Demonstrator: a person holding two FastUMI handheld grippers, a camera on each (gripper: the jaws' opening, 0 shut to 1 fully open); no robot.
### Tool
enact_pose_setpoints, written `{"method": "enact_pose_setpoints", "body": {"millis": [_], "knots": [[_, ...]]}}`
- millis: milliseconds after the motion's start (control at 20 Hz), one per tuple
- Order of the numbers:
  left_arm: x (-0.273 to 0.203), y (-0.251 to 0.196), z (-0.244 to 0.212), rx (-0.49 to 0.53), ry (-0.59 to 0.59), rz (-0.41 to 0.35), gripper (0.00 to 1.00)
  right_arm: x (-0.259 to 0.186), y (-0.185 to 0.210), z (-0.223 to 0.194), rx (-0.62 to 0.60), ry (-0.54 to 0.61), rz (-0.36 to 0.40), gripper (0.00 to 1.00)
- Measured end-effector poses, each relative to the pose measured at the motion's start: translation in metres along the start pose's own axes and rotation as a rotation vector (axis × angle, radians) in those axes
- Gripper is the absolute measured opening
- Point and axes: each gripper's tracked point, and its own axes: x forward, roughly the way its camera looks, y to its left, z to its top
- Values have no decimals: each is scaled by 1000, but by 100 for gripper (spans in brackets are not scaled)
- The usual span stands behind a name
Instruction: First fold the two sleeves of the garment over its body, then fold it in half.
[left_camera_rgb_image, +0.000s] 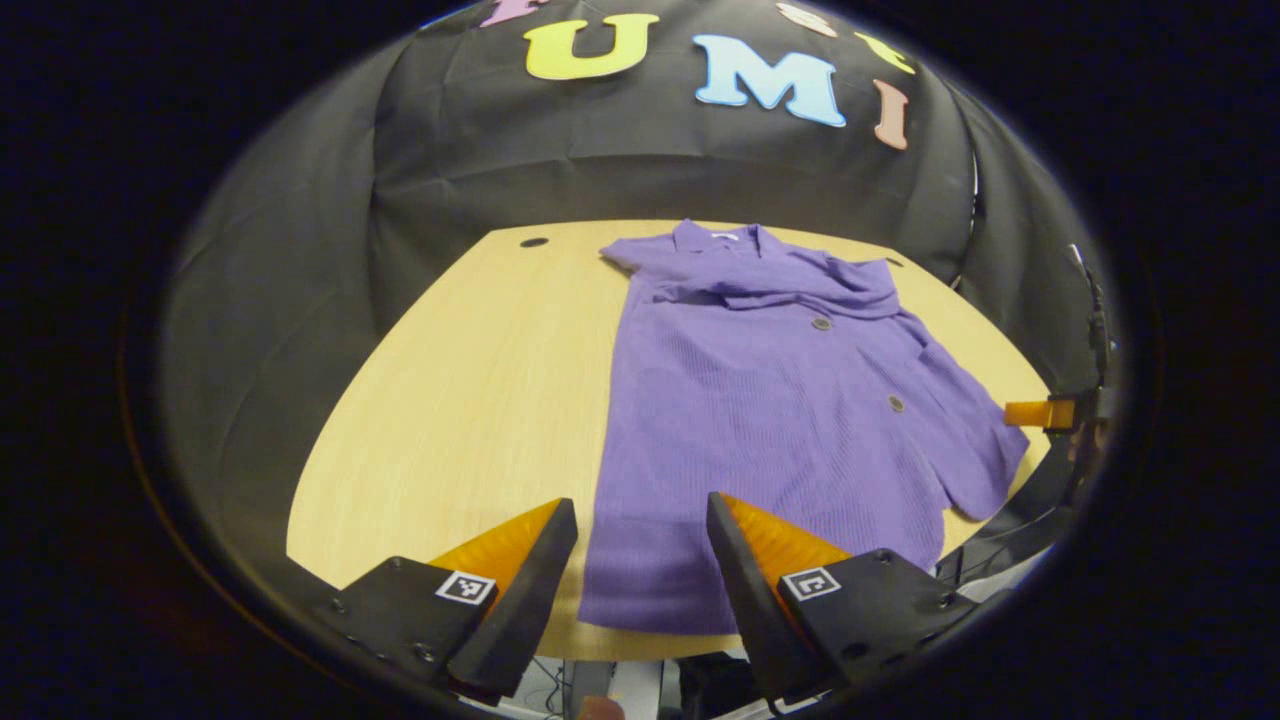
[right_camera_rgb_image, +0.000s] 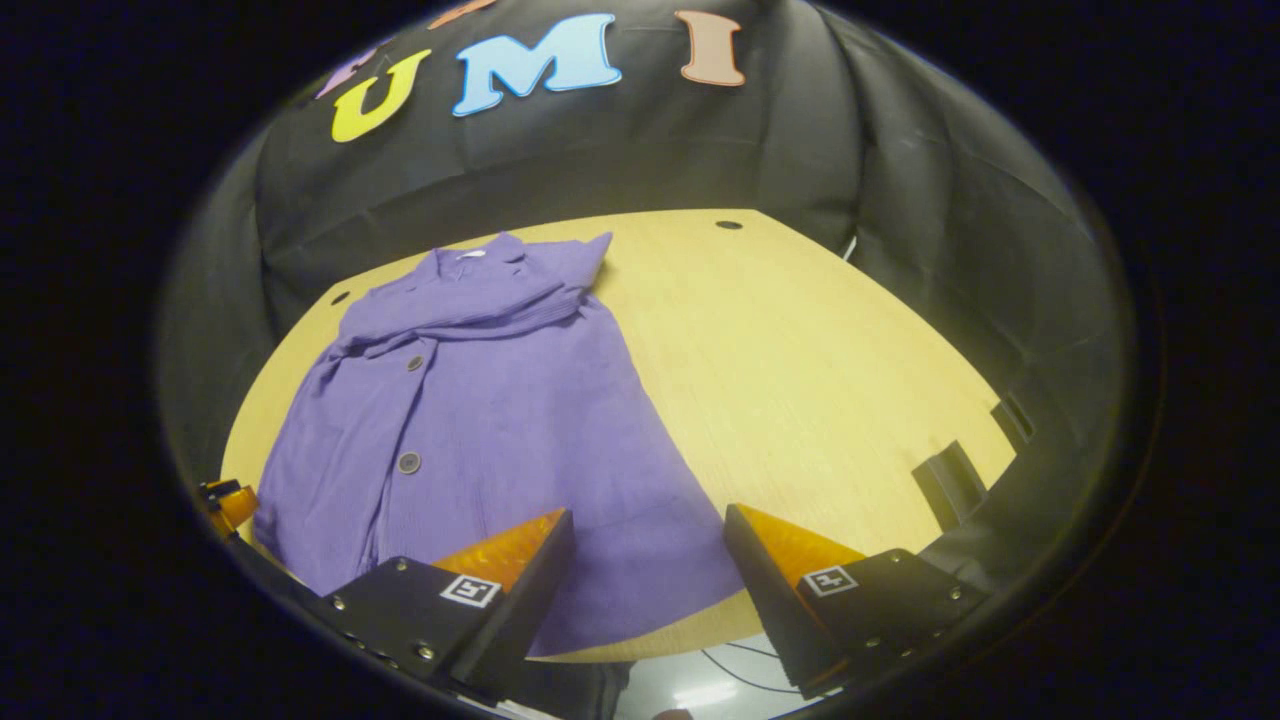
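So we've got the purple knitted button-up garment (left_camera_rgb_image: 770, 420) lying flat on the light wooden tabletop (left_camera_rgb_image: 470, 390), collar at the far side, sleeves already folded across its chest. Our left hand-held gripper (left_camera_rgb_image: 640, 540) hangs with its jaws spread wide over the near hem, gripping nothing. Our right hand-held gripper (right_camera_rgb_image: 645, 550) is the same deal: wide apart, empty, hovering above the hem's corner.
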Motion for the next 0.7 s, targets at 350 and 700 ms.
{"method": "enact_pose_setpoints", "body": {"millis": [350,700], "knots": [[8,-8,-28,15,46,-25,88,7,10,-25,-20,47,-9,94],[16,-31,-24,82,34,-49,90,13,17,-37,-35,69,-21,99]]}}
